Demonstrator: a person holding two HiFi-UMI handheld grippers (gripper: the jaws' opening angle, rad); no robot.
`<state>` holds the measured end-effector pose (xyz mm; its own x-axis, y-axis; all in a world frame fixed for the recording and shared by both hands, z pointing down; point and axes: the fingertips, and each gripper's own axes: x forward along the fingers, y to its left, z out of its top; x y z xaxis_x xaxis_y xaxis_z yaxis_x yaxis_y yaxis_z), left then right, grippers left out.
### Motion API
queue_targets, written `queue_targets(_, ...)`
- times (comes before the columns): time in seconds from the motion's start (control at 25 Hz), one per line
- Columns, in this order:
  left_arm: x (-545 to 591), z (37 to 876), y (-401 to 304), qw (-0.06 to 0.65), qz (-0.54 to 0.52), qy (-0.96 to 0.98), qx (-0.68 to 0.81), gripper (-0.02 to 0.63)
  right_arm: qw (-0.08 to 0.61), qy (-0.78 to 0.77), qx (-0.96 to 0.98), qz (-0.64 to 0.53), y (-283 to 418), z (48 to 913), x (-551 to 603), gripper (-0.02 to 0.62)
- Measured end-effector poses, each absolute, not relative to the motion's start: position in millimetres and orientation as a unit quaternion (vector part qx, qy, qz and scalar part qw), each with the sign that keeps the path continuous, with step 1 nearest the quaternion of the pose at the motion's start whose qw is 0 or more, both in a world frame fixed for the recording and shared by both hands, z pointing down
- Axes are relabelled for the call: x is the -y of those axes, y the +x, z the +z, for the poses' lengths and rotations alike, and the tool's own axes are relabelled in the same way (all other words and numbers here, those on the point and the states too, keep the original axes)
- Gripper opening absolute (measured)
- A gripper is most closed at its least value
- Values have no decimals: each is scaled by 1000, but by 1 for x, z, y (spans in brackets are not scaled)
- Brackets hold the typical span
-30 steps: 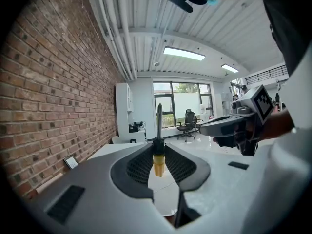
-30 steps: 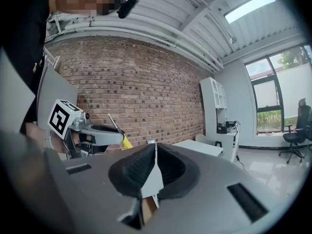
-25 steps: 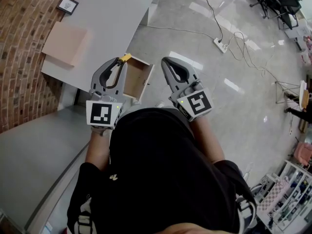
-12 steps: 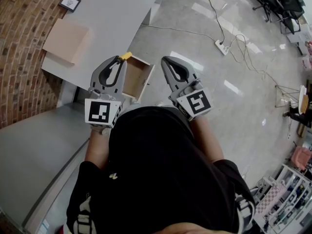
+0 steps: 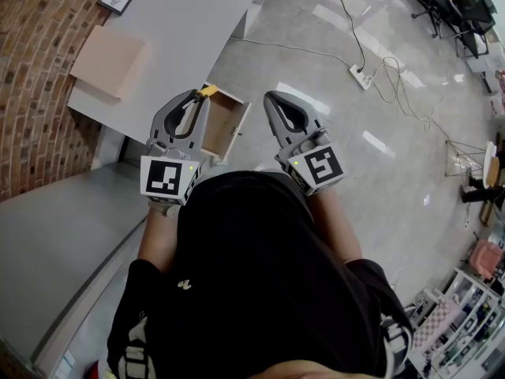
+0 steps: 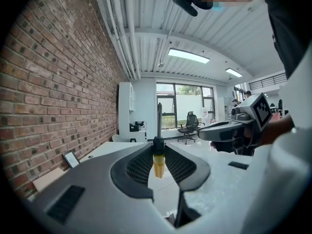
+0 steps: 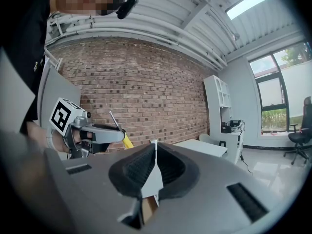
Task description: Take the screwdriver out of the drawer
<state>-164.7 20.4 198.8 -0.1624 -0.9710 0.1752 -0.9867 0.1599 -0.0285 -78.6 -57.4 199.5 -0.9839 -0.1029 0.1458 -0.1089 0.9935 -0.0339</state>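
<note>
The screwdriver is clamped between the jaws of the left gripper, out of the drawer and held in the air above its far corner. In the left gripper view its long axis is seen nearly upright, across the jaws: the dark metal shaft is pointed up and the yellow handle hangs below the pinch. In the head view only the yellow end is seen, poking out beside the jaw tips. The right gripper is held beside the left, its jaws closed together with nothing gripped.

The wooden drawer is pulled open beneath a white desk, on which a flat cardboard box and a small framed picture are set. A brick wall is seen behind. A glossy grey floor is crossed by cables from a power strip.
</note>
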Motion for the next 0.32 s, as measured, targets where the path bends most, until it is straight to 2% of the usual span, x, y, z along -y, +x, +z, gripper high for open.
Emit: queue_targets(0.32,-28,208,-157,66,76,647,756,80,66,44,997,18,-76,202,47,12)
